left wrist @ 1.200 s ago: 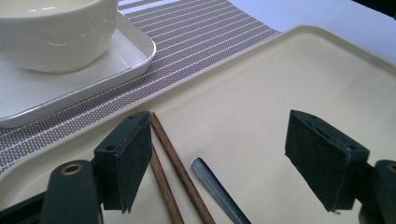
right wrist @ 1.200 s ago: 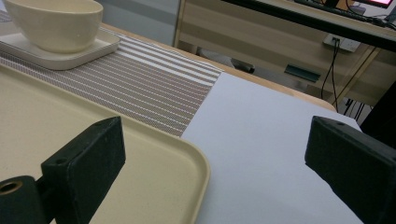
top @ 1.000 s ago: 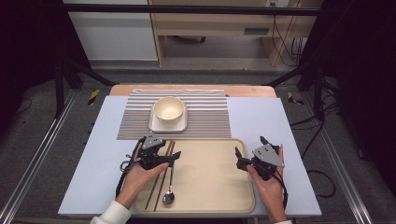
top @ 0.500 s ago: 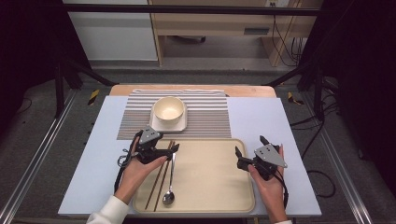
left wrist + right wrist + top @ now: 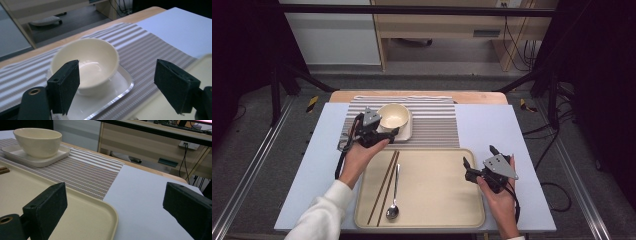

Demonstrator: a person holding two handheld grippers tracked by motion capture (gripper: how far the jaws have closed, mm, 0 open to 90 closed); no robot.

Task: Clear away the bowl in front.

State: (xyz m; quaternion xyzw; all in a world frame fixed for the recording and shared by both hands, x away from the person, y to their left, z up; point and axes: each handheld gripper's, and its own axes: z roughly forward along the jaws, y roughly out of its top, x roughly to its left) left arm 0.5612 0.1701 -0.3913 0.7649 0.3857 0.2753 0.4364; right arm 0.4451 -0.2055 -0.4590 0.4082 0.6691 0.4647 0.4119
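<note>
A cream bowl stands on a white square plate on the striped placemat. My left gripper hovers at the plate's near-left edge, jaws open and pointing at the bowl. In the left gripper view the bowl and plate lie just beyond the open left gripper, nothing pinched. Brown chopsticks and a metal spoon lie on the left part of the beige tray. My right gripper rests open at the tray's right edge, empty.
A pale blue mat covers the wooden table. In the right gripper view the tray corner, placemat and bowl lie ahead to the left. Dark stand legs flank the table.
My left gripper has lifted off the chopsticks' far ends on the tray and moved away from the person to the plate with the bowl. The right gripper has stayed put.
</note>
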